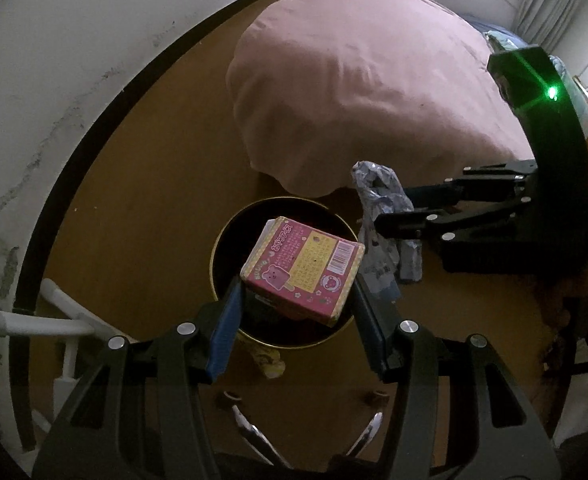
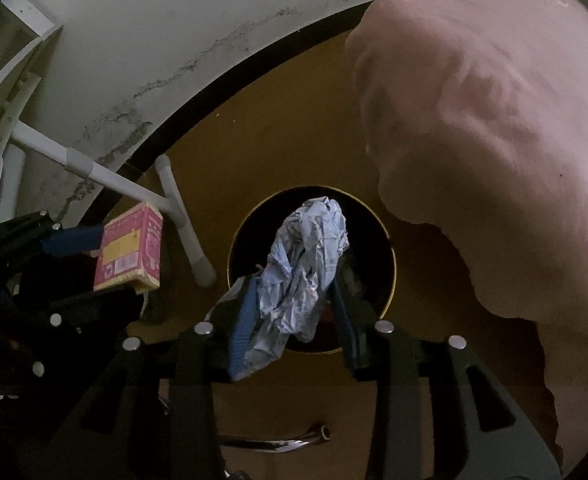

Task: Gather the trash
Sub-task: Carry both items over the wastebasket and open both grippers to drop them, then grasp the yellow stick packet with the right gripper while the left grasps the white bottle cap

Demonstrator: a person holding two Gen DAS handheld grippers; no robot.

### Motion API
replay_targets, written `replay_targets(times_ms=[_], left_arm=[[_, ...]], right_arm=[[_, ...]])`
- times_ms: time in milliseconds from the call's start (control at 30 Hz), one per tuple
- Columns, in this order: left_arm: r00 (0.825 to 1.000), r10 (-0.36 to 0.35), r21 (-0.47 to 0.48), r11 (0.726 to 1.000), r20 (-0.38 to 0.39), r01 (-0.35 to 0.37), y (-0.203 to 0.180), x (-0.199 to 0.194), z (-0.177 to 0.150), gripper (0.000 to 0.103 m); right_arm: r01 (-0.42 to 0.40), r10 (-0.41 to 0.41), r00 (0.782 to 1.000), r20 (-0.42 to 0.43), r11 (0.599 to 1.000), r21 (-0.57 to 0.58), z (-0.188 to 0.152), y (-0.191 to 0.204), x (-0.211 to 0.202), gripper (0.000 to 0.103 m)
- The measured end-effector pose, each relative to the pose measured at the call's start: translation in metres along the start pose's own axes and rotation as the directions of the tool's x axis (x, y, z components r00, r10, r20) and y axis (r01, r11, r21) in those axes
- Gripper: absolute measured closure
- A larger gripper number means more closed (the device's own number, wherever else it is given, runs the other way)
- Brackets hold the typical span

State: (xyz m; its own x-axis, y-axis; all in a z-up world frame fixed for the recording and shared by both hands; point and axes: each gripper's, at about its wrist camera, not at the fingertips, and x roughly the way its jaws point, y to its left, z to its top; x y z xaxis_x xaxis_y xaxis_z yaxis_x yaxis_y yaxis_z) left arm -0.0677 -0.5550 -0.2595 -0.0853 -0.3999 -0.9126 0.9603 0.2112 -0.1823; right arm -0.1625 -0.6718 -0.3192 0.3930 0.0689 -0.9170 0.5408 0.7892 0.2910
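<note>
**Two pieces of trash over the bin, neither dropped yet**

As we looked down along the left gripper (image 1: 294, 300), we saw its jaws pinching a pink snack box (image 1: 302, 272) by two opposite sides, the box hanging tilted just above the mouth of the round bin (image 1: 217, 248). The right gripper (image 2: 294, 312) pointed steeply down over the same bin (image 2: 390, 256), with a crumpled pale wrapper (image 2: 306, 264) between its jaws. Those jaws stood partly spread; the wrapper lay against the left pad, while a gap seemed to show at the right one, so we judged the hold slack or just released, and we could not tell whether the wrapper was already falling.

We judged the task to be at its dropping step: both items had been carried to the bin, and neither was inside it. Something dark lay at the bottom of the bin, too dim for us to name. A small yellowish scrap (image 1: 269, 362) lay on the floor (image 1: 141, 208) just beside the bin's near rim and might remain to be collected.

Room was narrow. The two grippers crowded one opening, near each other. A white pipe frame (image 2: 181, 216) stood close on one side, the pink quilt (image 1: 358, 92) overhung the far rim, and the wall (image 1: 77, 48) curved behind.
</note>
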Motion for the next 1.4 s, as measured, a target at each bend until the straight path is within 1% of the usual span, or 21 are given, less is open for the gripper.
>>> replay_targets(times_ms=[33, 67, 300, 333, 400, 500, 600, 667, 767, 800, 867, 900, 933, 1033, 1100, 1133, 1167, 1200, 1267, 1333, 1400], left_arm=[[1.0, 0.001, -0.002, 1.0, 0.003, -0.001, 0.001, 0.0, 0.002, 0.05], [1.0, 0.0, -0.004, 1.0, 0.004, 0.0, 0.003, 0.001, -0.001, 0.05], [1.0, -0.016, -0.001, 1.0, 0.018, 0.016, 0.0, -0.009, 0.003, 0.049], [0.999, -0.016, 0.004, 1.0, 0.029, 0.016, -0.003, -0.012, 0.006, 0.047], [0.999, -0.008, 0.01, 1.0, 0.042, 0.008, -0.007, -0.018, 0.009, 0.031], [0.997, -0.004, 0.021, 1.0, 0.08, 0.002, -0.015, -0.039, 0.015, 0.023], [0.991, 0.009, 0.039, 0.999, 0.134, -0.014, -0.025, -0.076, 0.015, 0.019], [0.98, 0.024, 0.057, 0.998, 0.198, -0.035, -0.03, -0.116, 0.009, 0.011], [0.948, 0.103, 0.034, 0.992, 0.302, -0.119, -0.026, -0.18, -0.009, 0.01], [0.937, 0.12, 0.018, 0.991, 0.329, -0.134, -0.019, -0.199, -0.018, 0.008], [0.906, 0.202, -0.069, 0.979, 0.371, -0.19, 0.007, -0.241, -0.043, 0.008], [0.888, 0.257, -0.137, 0.966, 0.381, -0.221, 0.028, -0.263, -0.062, 0.008], [0.878, 0.292, -0.182, 0.954, 0.379, -0.239, 0.043, -0.275, -0.075, 0.008], [0.835, 0.447, -0.366, 0.871, 0.32, -0.327, 0.109, -0.318, -0.132, 0.008], [0.801, 0.538, -0.478, 0.793, 0.261, -0.378, 0.149, -0.342, -0.171, 0.008], [0.782, 0.583, -0.548, 0.738, 0.222, -0.394, 0.175, -0.358, -0.2, 0.008], [0.774, 0.601, -0.584, 0.706, 0.198, -0.4, 0.188, -0.366, -0.217, 0.008], [0.766, 0.622, -0.637, 0.658, 0.16, -0.401, 0.209, -0.377, -0.241, 0.008], [0.763, 0.635, -0.694, 0.603, 0.119, -0.394, 0.233, -0.39, -0.271, 0.008], [0.762, 0.643, -0.738, 0.552, 0.081, -0.388, 0.255, -0.399, -0.295, 0.008], [0.763, 0.643, -0.762, 0.525, 0.065, -0.378, 0.274, -0.404, -0.309, 0.008]], right_arm=[[-0.001, 0.001, 1.0, 0.007, 1.0, -0.002, 0.0, -0.001, -0.001, 0.043], [0.001, -0.001, 1.0, 0.016, 1.0, -0.002, 0.001, -0.002, -0.002, 0.041], [-0.016, 0.011, 0.997, 0.081, 0.998, 0.064, 0.003, -0.009, -0.027, 0.041], [-0.019, 0.012, 0.995, 0.096, 0.997, 0.079, 0.001, -0.011, -0.033, 0.04], [-0.022, 0.009, 0.992, 0.124, 0.995, 0.101, -0.003, -0.015, -0.049, 0.04], [-0.013, -0.008, 0.985, 0.172, 0.993, 0.119, -0.007, -0.017, -0.078, 0.04], [0.008, -0.033, 0.972, 0.231, 0.994, 0.111, -0.009, -0.01, -0.115, 0.038], [0.022, -0.044, 0.96, 0.275, 0.996, 0.083, -0.007, 0.001, -0.142, 0.033], [0.032, -0.03, 0.943, 0.33, 0.999, 0.0, 0.006, 0.043, -0.171, 0.032], [0.02, -0.005, 0.938, 0.348, 0.999, -0.042, 0.013, 0.066, -0.177, 0.032], [-0.018, 0.073, 0.93, 0.36, 0.988, -0.153, 0.03, 0.12, -0.181, 0.032], [-0.034, 0.113, 0.93, 0.35, 0.974, -0.225, 0.039, 0.153, -0.177, 0.032], [-0.048, 0.149, 0.931, 0.333, 0.955, -0.293, 0.045, 0.187, -0.172, 0.032], [-0.103, 0.247, 0.941, 0.23, 0.859, -0.502, 0.057, 0.3, -0.145, 0.032], [-0.139, 0.284, 0.948, 0.146, 0.779, -0.611, 0.058, 0.369, -0.124, 0.032], [-0.152, 0.297, 0.948, 0.112, 0.735, -0.661, 0.058, 0.403, -0.114, 0.032], [-0.15, 0.296, 0.951, 0.093, 0.7, -0.698, 0.057, 0.431, -0.105, 0.032], [-0.155, 0.295, 0.953, 0.065, 0.662, -0.733, 0.057, 0.46, -0.095, 0.032], [-0.157, 0.278, 0.96, 0.029, 0.621, -0.768, 0.062, 0.503, -0.074, 0.032], [-0.149, 0.256, 0.967, 0.01, 0.594, -0.791, 0.066, 0.533, -0.055, 0.033], [-0.129, 0.232, 0.973, 0.009, 0.574, -0.809, 0.072, 0.556, -0.041, 0.037]])
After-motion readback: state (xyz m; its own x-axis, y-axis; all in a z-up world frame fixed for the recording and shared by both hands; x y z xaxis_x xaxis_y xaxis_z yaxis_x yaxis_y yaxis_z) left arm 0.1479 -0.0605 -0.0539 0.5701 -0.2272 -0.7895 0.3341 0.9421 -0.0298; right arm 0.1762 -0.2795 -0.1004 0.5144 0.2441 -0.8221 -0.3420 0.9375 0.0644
